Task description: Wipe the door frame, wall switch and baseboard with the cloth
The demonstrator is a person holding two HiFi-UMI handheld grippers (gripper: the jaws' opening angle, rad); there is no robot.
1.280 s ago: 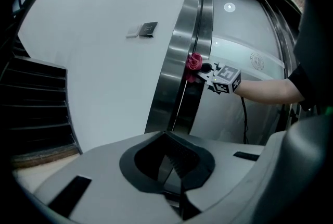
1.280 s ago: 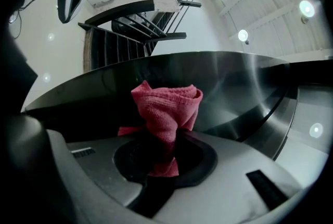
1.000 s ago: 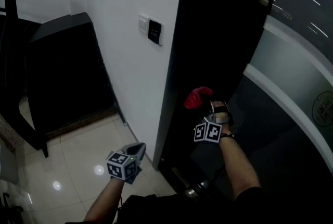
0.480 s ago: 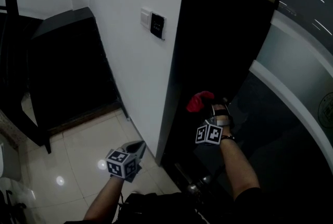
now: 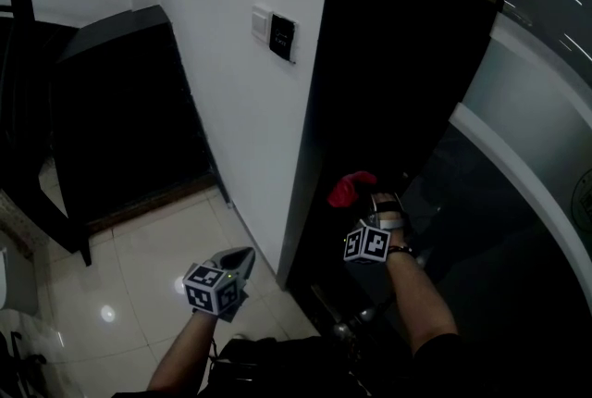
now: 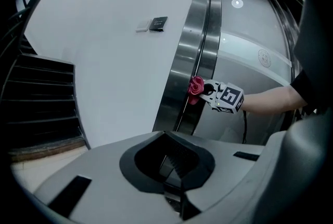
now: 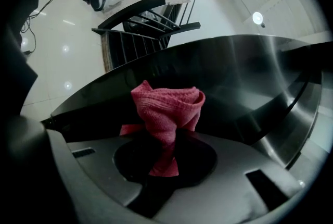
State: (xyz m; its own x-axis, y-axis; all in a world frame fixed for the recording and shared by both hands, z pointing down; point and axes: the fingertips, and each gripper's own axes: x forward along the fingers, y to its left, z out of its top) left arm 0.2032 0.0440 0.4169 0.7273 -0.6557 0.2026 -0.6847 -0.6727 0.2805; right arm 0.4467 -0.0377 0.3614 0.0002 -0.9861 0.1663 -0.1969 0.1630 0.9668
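My right gripper [image 5: 366,198] is shut on a bunched red cloth [image 5: 350,188] and presses it against the dark metal door frame [image 5: 361,81], well below the wall switch [image 5: 275,31]. In the right gripper view the cloth [image 7: 166,113] sticks up between the jaws in front of the curved steel frame [image 7: 239,72]. My left gripper [image 5: 240,259] hangs low over the tiled floor, shut with nothing in it. In the left gripper view its jaws [image 6: 171,165] meet, and beyond them are the cloth [image 6: 196,89], the frame [image 6: 190,56] and the switch [image 6: 154,24].
A white wall [image 5: 231,100] runs from the switch down to the glossy tile floor [image 5: 139,276]. A dark cabinet [image 5: 120,118] stands at the left against the wall. A curved glass door with a pale band [image 5: 527,183] lies to the right of the frame.
My right gripper has carried the cloth a little lower along the door frame, farther below the switch. The left gripper has hardly moved.
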